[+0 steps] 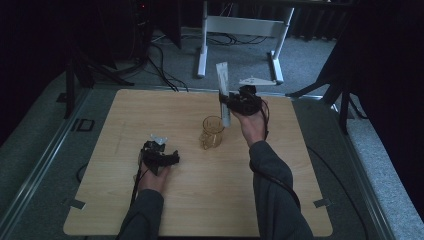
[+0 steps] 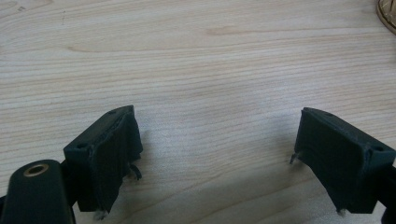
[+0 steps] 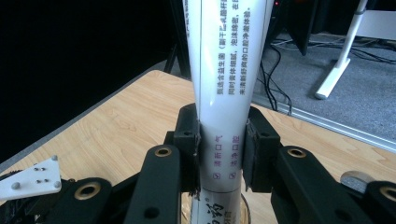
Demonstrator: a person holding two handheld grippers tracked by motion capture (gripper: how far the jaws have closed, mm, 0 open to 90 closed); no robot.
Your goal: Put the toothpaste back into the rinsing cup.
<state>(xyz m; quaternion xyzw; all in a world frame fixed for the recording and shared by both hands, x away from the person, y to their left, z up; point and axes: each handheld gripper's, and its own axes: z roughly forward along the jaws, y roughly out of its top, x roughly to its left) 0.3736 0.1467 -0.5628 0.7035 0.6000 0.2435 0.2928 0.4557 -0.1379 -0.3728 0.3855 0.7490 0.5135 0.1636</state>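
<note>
- Right gripper has its jaws clamped on a white toothpaste tube, pads pressing both sides of the tube's lower part.
- Held upright, the tube stands over a clear amber glass mug near the middle of the wooden table; its lower end reaches the mug's rim, its flat crimped end points up.
- Left gripper rests low on the bare table, well apart from the mug, jaws spread wide with nothing between them.

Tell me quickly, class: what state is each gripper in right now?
Left gripper: open, nothing between its jaws, over the table.
Right gripper: shut on the white tube, above the glass mug.
</note>
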